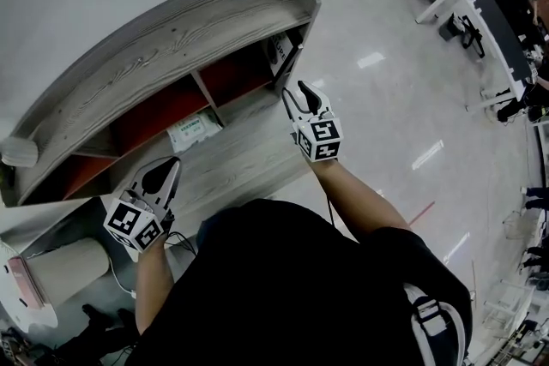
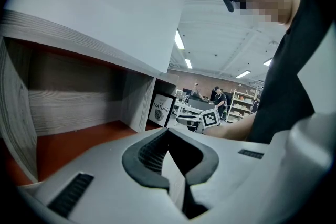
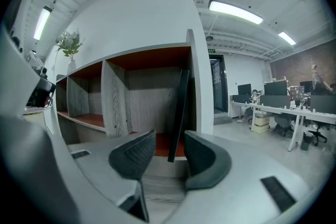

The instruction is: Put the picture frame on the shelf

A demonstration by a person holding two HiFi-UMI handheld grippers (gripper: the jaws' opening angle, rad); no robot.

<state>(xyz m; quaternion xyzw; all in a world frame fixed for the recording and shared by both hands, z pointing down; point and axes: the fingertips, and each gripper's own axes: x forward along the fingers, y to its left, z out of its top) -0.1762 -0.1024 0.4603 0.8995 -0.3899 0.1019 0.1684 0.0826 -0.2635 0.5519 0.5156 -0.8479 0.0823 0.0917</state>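
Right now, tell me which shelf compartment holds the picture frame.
The end compartment facing the right gripper: the picture frame stands inside; the others hold none.

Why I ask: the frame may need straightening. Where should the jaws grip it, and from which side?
Grip the picture frame by its near vertical edge, coming straight in through the open front of the shelf with the right gripper. The frame stands edge-on in the end compartment, thin edge facing the open jaws; the side wall blocks the right.
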